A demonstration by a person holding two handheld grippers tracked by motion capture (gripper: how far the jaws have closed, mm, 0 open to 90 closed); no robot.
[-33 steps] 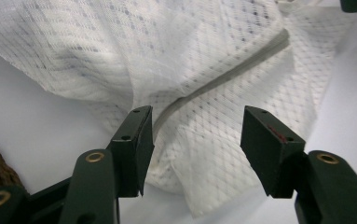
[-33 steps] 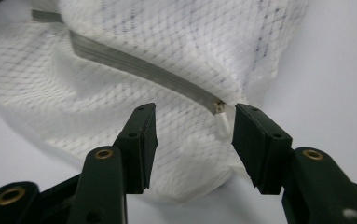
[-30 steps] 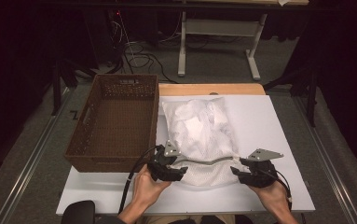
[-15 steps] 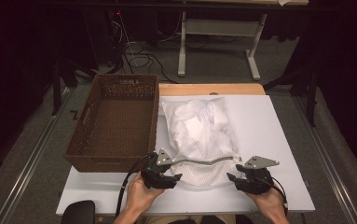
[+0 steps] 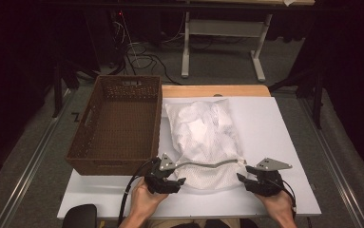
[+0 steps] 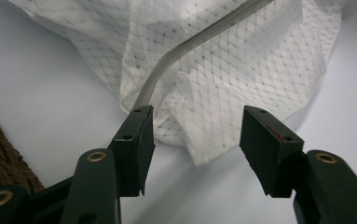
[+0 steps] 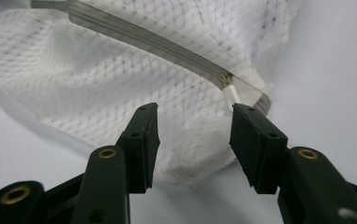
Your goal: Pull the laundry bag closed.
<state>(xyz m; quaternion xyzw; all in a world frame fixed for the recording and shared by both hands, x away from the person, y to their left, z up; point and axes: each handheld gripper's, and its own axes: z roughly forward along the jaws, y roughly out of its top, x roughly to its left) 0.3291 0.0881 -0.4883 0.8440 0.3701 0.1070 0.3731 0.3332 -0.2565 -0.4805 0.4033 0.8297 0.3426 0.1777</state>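
Note:
A white mesh bag [image 5: 203,133] stuffed with white cloth lies on the white table [image 5: 274,123], its grey zipper [image 5: 203,165] running across the near end. My left gripper [image 5: 180,181] is open at the bag's near left corner. In the left gripper view that corner [image 6: 199,140] and the zipper's end [image 6: 190,51] lie between its jaws, and the pads are not pressing. My right gripper [image 5: 240,177] is open at the near right corner. Its jaws have just been closing a little, with mesh [image 7: 190,140] between them and the zipper pull [image 7: 229,91] just beyond.
An empty brown wicker basket [image 5: 108,166] stands on the table's left part, close beside the bag and my left gripper. Bare table lies to the right of the bag. Beyond the table are a wooden edge [image 5: 213,90], floor cables and a white table frame [image 5: 217,28].
My left gripper has sunk a little toward the table and the person, staying at the bag's corner. The right gripper has hardly shifted. The bag lies as before.

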